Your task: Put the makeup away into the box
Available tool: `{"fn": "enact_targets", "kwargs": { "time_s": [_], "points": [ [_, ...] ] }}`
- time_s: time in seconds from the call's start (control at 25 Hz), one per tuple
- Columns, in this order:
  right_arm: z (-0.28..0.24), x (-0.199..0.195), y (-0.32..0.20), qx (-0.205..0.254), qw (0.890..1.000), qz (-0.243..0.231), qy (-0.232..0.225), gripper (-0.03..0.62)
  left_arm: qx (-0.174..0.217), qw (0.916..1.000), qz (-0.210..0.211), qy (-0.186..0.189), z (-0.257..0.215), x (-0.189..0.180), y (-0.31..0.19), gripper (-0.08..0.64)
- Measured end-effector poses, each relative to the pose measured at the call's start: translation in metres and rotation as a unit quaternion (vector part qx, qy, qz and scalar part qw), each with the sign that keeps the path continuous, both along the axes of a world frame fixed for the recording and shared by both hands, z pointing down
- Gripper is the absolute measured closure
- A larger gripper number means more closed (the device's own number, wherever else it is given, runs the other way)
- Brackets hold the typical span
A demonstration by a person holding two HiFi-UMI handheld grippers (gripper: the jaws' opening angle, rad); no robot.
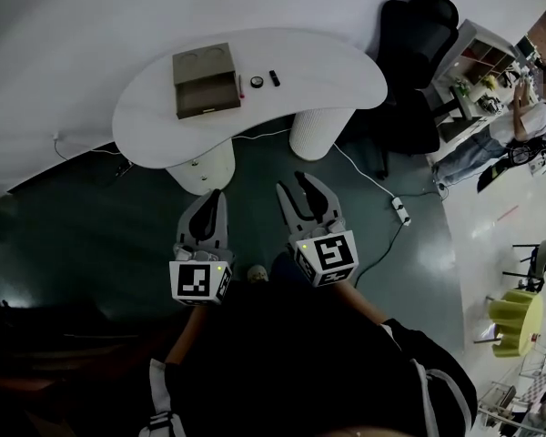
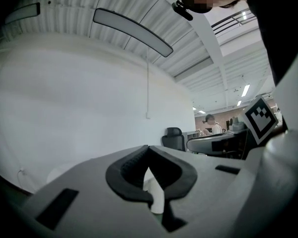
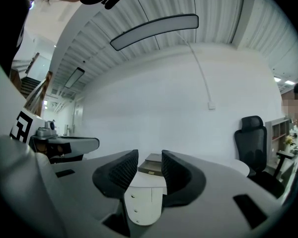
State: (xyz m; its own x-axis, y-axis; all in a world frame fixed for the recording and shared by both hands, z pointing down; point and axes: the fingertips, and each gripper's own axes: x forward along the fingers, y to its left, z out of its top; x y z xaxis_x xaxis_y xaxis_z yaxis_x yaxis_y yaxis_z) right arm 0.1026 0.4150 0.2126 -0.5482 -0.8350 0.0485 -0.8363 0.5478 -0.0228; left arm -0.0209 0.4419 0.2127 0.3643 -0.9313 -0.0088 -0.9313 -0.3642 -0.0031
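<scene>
- As I read it, the task has not started. Three small makeup pieces lie on the bare top of the white table (image 1: 337,85), all outside the box (image 1: 205,82).
- The box is olive-brown with two round hollows in its top. Its drawer is drawn out toward the person and looks empty from above.
- A thin stick (image 1: 241,86) lies just beside the box's right edge. Next to it is a round compact (image 1: 256,82), then a small black piece (image 1: 274,77). Each is apart from the next, and they are too small to name more closely.
- The left claw (image 1: 214,194) has its tips pressed together with nothing between them. In its own view (image 2: 148,148), only the table's ribbed pedestal (image 2: 156,197) shows through the hollow behind the tips.
- The right claw (image 1: 298,186) is spread and empty. In its own view (image 3: 150,155), the box (image 3: 151,165) and the table edge (image 3: 139,181) show through the gap, far off.
- Both claws are held low over the dark floor, close to the person's body, and touch nothing.
- The table and everything on it are well ahead of both claws. The box is straight ahead of the left claw. The three pieces are ahead, between the lines of the two claws and nearer the right claw's side of the box.
- All of the work is left, in my judgement: close the gap to the table, pick up each of the three pieces, put it in the drawer, and probably push the drawer shut.
</scene>
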Motion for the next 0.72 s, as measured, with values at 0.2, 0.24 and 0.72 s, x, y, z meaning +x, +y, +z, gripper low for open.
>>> {"fn": "enact_targets", "kwargs": {
  "time_s": [0.2,0.24,0.72],
  "points": [
    [0.004,-0.011,-0.020,-0.007,1.000,-0.002,0.002,0.445,-0.011,0.9999,0.011,0.005,0.004,-0.006,-0.017,0.554],
    [0.004,-0.013,-0.025,-0.006,1.000,0.000,0.004,0.445,-0.010,0.9998,0.014,0.005,0.005,-0.007,-0.022,0.554],
    [0.006,-0.031,-0.128,0.013,1.000,-0.005,0.003,0.445,0.006,0.9996,0.027,0.002,0.007,-0.019,-0.118,0.554]
  ]
}}
